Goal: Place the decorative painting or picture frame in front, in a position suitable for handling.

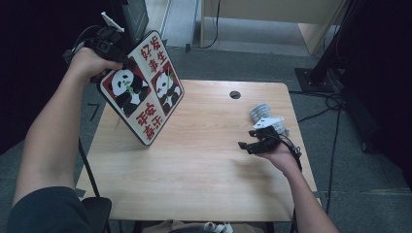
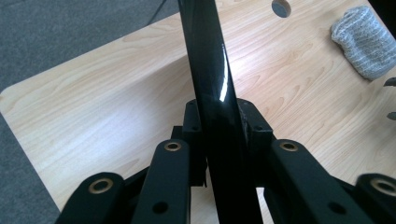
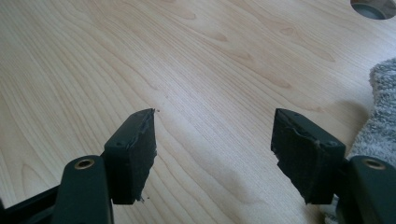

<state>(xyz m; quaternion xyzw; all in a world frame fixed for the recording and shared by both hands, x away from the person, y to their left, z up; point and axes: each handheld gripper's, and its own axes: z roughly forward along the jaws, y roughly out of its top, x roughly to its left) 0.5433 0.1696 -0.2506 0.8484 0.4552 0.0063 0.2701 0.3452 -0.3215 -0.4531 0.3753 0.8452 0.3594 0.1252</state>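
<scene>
Wooden table (image 1: 194, 160): left gripper (image 1: 127, 62) clamps panda tray (image 1: 143, 87), tilted; right gripper (image 1: 248, 145) open beside grey cloth (image 1: 262, 114).

Bare tabletop (image 1: 194, 165) between tilted panda board (image 1: 143, 87) and grey cloth (image 1: 265, 114)

Panda board (image 1: 143, 87): red Chinese characters, top reads 好事发生; bottom row unclear.
</scene>
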